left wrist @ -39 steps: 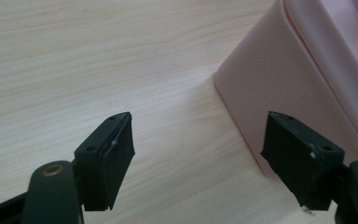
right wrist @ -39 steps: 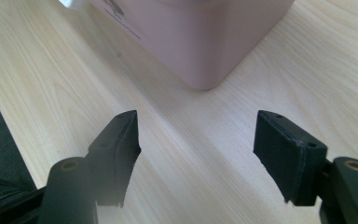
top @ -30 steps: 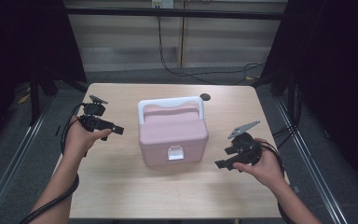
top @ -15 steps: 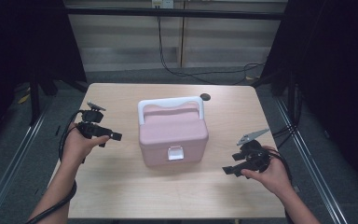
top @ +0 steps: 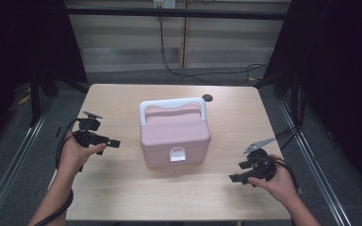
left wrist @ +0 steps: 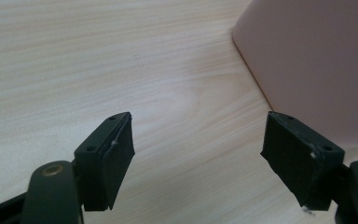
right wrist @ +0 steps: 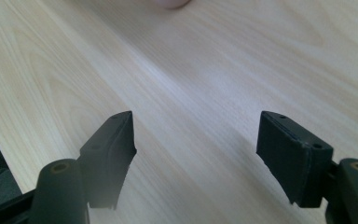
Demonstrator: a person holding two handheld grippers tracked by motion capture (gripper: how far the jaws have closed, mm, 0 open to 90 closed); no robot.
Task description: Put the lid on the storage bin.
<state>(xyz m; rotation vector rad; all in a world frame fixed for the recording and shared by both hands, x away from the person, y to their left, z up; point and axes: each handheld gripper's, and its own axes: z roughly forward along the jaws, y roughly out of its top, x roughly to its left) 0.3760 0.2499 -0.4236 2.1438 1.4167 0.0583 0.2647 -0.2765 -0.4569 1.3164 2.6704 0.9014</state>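
Pink box (top: 175, 136) sits at the middle of the table (top: 122, 197), lid down, white handle (top: 172, 104) lying toward its far side and a pale latch (top: 177, 154) on its near face. My judgement: I am bringing both tools in toward it, so I should come in level from either flank and keep clear of the latch until one side is steadied. Left gripper (top: 114, 142) hovers just left of the box, jaws wide apart, holding nothing; the left gripper view has the box wall (left wrist: 317, 60) just beyond one pad. Right gripper (top: 232, 178) sits nearer me, to the box's right, jaws likewise spread over bare wood.
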